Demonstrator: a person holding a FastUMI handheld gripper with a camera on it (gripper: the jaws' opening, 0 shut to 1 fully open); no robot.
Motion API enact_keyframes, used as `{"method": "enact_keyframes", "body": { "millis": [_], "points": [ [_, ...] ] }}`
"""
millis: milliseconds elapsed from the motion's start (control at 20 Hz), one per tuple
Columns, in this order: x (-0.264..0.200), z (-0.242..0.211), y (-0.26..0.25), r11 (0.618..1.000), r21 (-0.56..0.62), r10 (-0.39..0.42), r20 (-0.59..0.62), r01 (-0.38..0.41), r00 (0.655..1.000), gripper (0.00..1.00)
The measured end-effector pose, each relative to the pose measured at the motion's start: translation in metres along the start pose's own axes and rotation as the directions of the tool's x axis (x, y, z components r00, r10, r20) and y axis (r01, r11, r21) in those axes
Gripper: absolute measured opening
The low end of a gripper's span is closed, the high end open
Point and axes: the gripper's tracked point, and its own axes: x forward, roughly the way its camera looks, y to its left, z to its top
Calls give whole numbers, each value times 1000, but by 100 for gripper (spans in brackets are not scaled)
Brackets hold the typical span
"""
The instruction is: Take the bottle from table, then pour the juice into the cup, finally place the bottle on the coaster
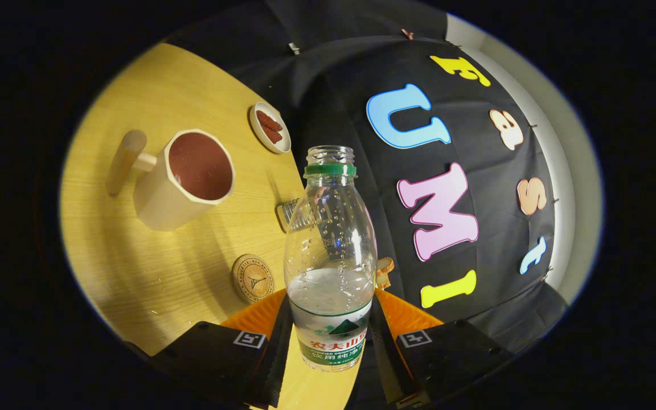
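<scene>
The jaws (pixel 331 336) are clenched on the bottle (pixel 331 256), one finger pressing each side of its labelled lower body, so the bottle stands between the fingers and rises ahead of them. It is a clear plastic bottle with no cap on its open neck and a green ring just under the threads. Clear liquid fills only the lower part, up to a level a little above the label; droplets cling to the inside of the empty upper part. The whole scene appears tilted, with the wooden surface (pixel 151 273) lying to the left of the bottle and the black cloth wall to the right.

Just left of the bottle, near the fingers, a round wooden coaster (pixel 253 278) lies flat on the surface with nothing on it. A small tan object (pixel 385 267) peeks out from behind the bottle's right side; what it is cannot be told. Farther on, partly hidden behind the bottle's left shoulder, sits a small clear item (pixel 288 213) that is too obscured to identify.

Farther left stands the cup (pixel 183 179), a pale faceted mug with a dark reddish interior and a wooden peg handle pointing left. Beyond it, toward the far edge of the surface, is a small white dish (pixel 270 127) holding two reddish-brown pieces.
</scene>
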Motion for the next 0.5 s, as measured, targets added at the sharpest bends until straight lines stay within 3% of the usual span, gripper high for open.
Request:
{"method": "enact_keyframes", "body": {
  "millis": [500],
  "points": [
    [8, 3, 17, 966, -255, 57, 5, -54, 998, 69]
  ]
}}
